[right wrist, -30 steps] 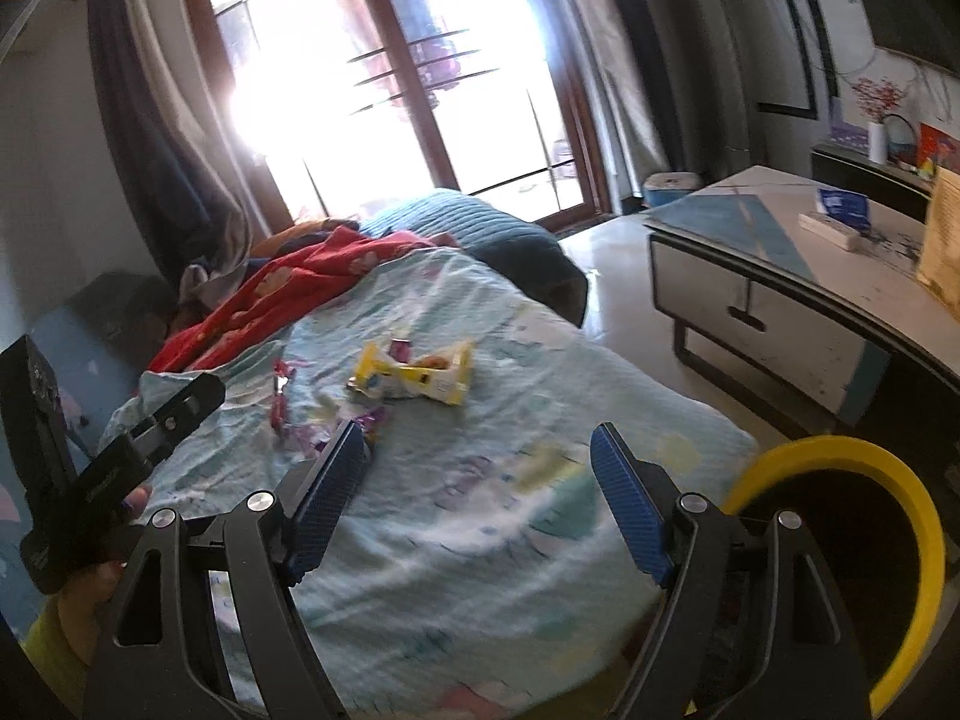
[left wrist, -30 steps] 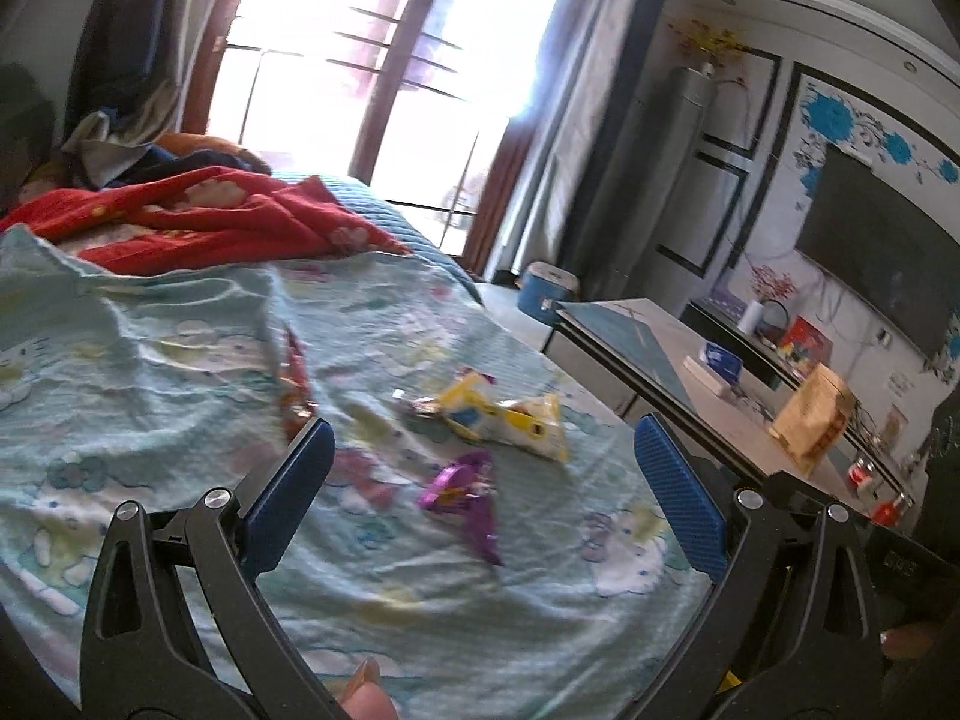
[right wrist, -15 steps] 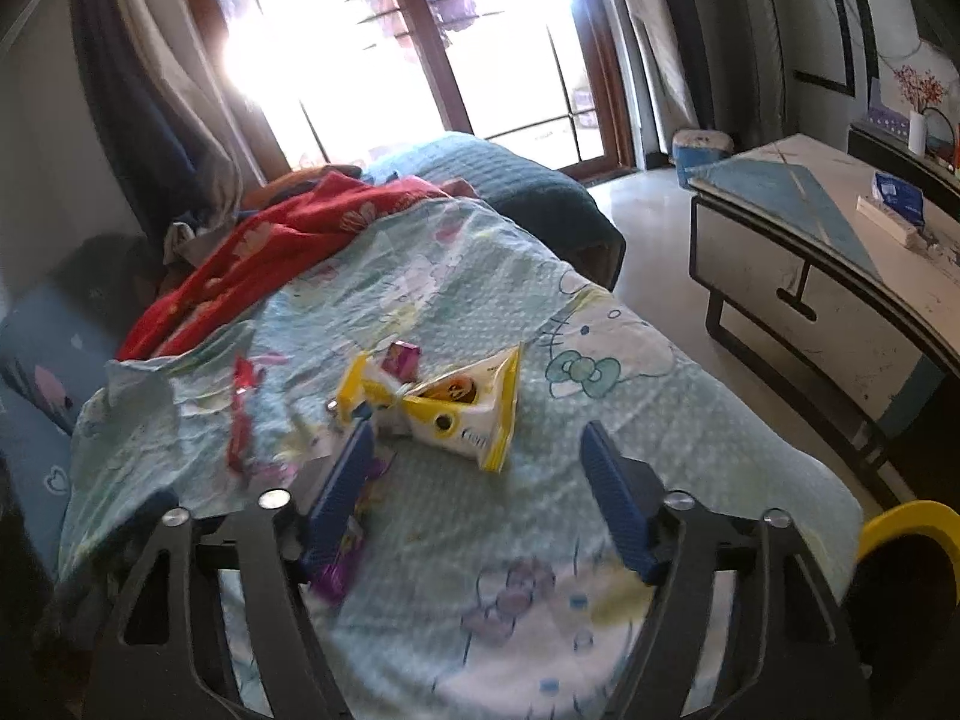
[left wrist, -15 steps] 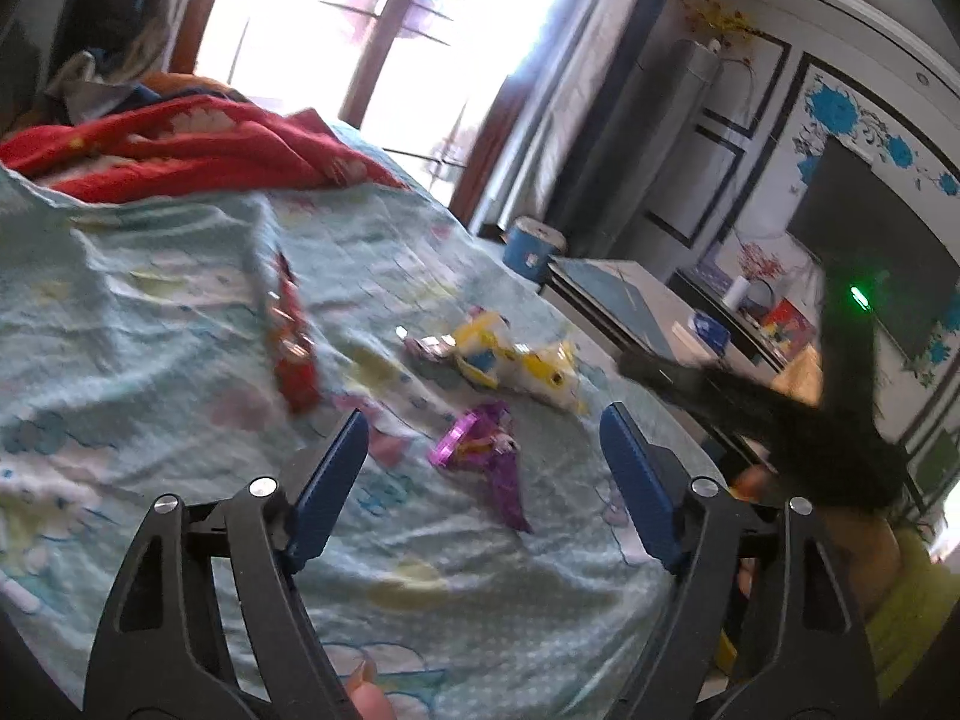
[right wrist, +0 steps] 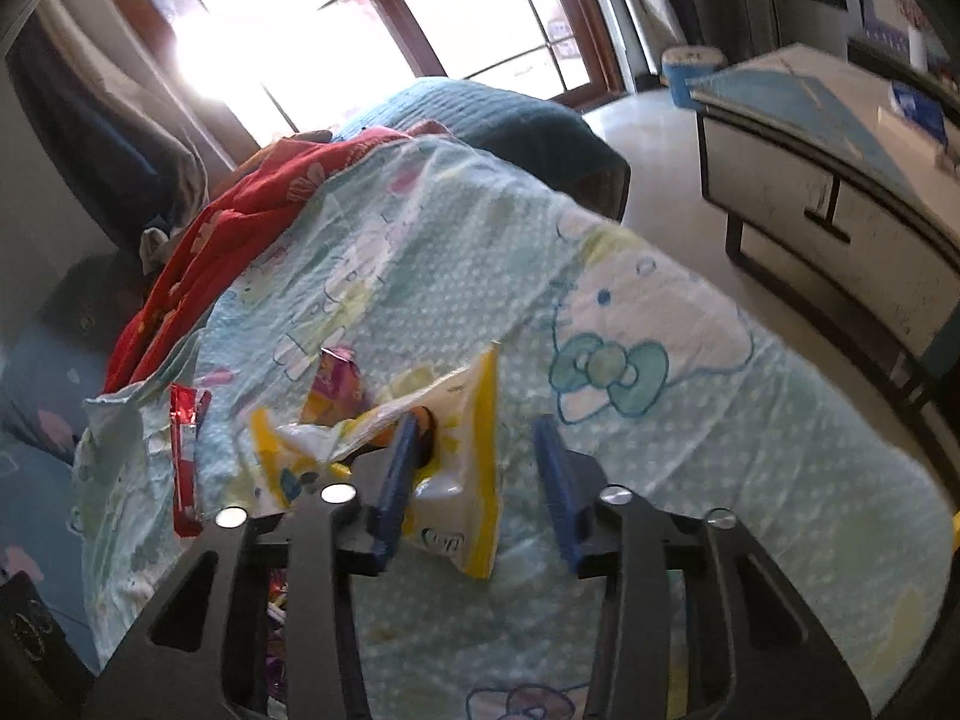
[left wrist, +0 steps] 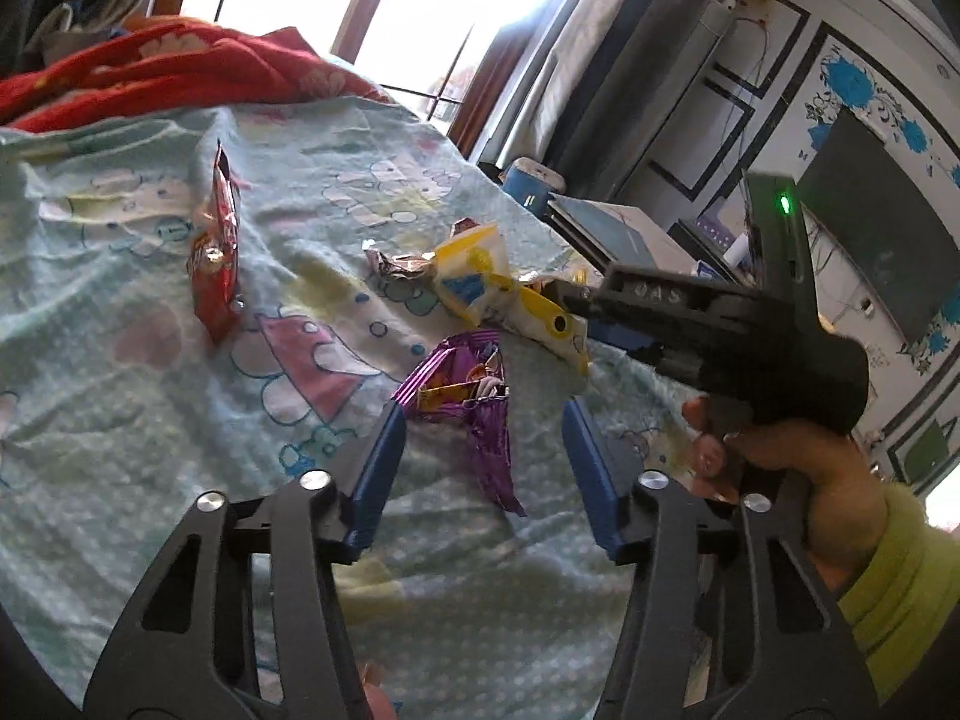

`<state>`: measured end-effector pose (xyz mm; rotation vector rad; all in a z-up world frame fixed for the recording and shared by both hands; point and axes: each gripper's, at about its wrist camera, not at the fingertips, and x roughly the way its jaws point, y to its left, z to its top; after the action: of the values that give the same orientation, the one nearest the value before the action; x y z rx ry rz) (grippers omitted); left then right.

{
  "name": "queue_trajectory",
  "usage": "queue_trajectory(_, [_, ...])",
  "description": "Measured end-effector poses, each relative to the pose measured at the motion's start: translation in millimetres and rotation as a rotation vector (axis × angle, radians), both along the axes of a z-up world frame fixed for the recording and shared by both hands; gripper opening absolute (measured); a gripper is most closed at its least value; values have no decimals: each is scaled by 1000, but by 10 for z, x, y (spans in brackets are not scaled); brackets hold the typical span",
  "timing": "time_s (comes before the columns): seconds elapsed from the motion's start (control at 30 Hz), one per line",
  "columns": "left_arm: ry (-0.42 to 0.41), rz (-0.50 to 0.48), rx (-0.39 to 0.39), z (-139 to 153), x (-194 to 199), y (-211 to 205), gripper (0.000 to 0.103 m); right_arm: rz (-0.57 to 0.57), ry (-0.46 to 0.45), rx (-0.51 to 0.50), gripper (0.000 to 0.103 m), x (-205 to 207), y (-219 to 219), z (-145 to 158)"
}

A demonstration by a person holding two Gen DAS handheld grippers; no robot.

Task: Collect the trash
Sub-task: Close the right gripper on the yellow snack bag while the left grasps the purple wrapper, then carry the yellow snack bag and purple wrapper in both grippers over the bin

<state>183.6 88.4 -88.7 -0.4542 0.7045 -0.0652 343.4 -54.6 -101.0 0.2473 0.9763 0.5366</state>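
Trash lies on the cartoon bedsheet (left wrist: pixel 150 312), near its front edge. Both grippers have dropped in from farther back, jaws just been closing. Left gripper (left wrist: pixel 483 450) straddles the purple wrapper (left wrist: pixel 474 402), pads not yet touching it. Right gripper (right wrist: pixel 480 480) has the yellow-white bag (right wrist: pixel 456 480) between its jaws, unclenched. Red wrapper (left wrist: pixel 216 258) at 10 o'clock waits. Grasps look imminent.

— What is the bed sheet (left wrist: pixel 150 360) made of?
— Soft matt cloth, wrinkled. The purple wrapper (left wrist: pixel 474 402) and red wrapper (left wrist: pixel 216 264) are glossy crinkled foil.
— And the yellow packet (right wrist: pixel 462 468)?
— Shiny plastic film. The left tool (left wrist: pixel 480 468) looks like matt black plastic.
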Motion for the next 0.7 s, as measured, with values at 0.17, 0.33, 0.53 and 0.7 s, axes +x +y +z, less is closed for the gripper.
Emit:
queue_trajectory(0.17, [32, -24, -30, -71, 31, 18, 17, -1, -38, 21, 9, -120, -36, 49])
queue_trajectory(0.33, [32, -27, -58, -88, 25, 30, 8, -7, -110, -4, 6, -300, -94, 174])
queue_trajectory(0.53, [8, -36, -47, -48, -60, 8, 7, -44, -173, -30, 6, -515, -271, 285])
queue_trajectory(0.7, [-18, -47, -20, 25, -181, -49, 7, -87, -203, -29, 5, -662, -483, 363])
